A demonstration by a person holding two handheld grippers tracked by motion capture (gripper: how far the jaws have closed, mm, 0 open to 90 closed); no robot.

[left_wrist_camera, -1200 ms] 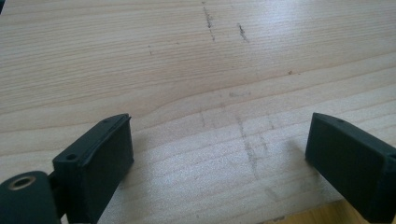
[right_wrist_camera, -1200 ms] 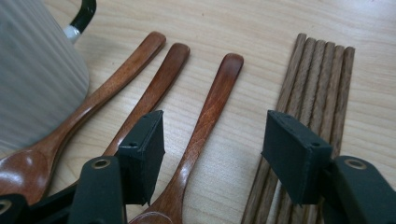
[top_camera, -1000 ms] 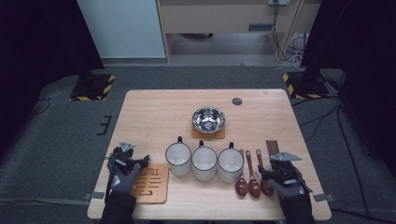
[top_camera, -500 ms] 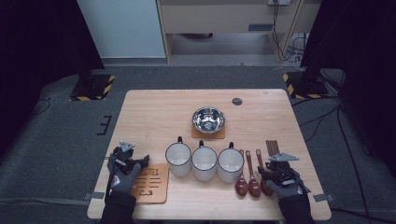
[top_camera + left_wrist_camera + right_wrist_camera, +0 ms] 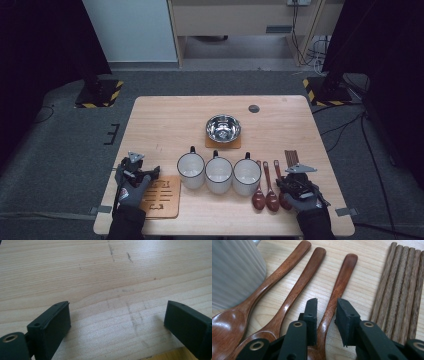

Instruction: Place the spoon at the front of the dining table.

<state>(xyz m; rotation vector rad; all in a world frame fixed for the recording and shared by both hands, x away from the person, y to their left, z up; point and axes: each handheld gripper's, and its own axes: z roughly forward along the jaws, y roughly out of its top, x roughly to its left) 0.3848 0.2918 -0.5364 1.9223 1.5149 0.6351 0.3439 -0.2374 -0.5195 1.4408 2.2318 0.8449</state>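
Three dark wooden spoons lie side by side at the front right of the table. My right gripper is low over them, and its jaws straddle the handle of the rightmost spoon. The jaws have just been closing, with the handle between them and a thin gap still showing on either side. From above, the right gripper sits just right of the spoon bowls. My left gripper stands open over bare wood, empty, at the front left.
Three white mugs stand in a row left of the spoons, the nearest mug close beside them. Brown chopsticks lie to the right. A steel bowl rests on a coaster farther back. A wooden trivet lies by the left hand.
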